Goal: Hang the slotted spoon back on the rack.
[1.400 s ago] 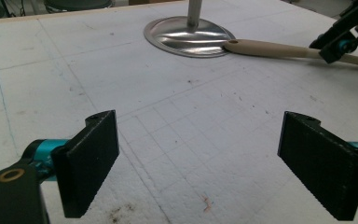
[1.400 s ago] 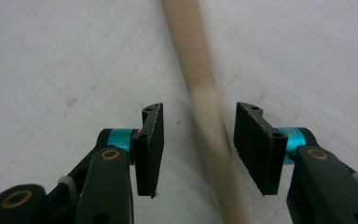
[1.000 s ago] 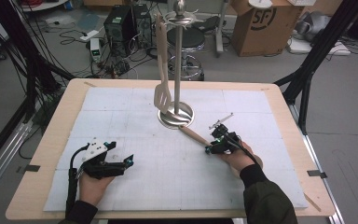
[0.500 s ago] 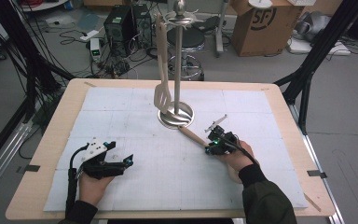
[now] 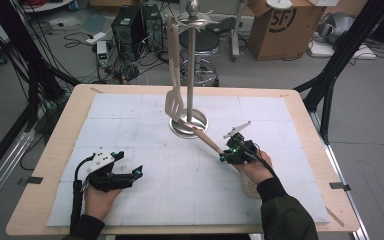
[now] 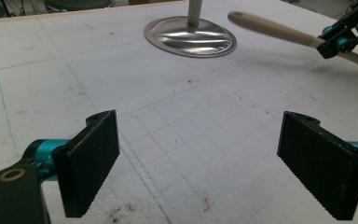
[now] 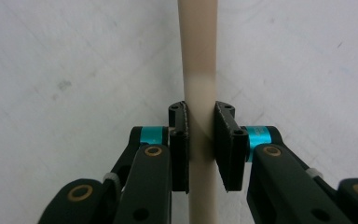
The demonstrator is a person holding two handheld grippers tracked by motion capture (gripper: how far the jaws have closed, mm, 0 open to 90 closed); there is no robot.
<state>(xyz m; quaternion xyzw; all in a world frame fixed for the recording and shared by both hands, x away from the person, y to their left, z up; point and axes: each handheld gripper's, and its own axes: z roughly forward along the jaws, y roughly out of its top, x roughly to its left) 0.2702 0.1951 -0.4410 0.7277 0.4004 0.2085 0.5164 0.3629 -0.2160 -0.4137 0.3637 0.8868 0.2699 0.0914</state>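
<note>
Right claw (image 7: 200,144) jaws closed onto wooden handle (image 7: 198,70), tip lifted

Beige spoon handle (image 7: 198,70), black tongs (image 7: 200,149)

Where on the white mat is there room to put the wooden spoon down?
The middle of the white mat, between the left tongs and right tongs, is bare. So is the far left, beside the stand's base. It is crowded around that base, where the hanging spatula and the wooden spoon meet.
</note>
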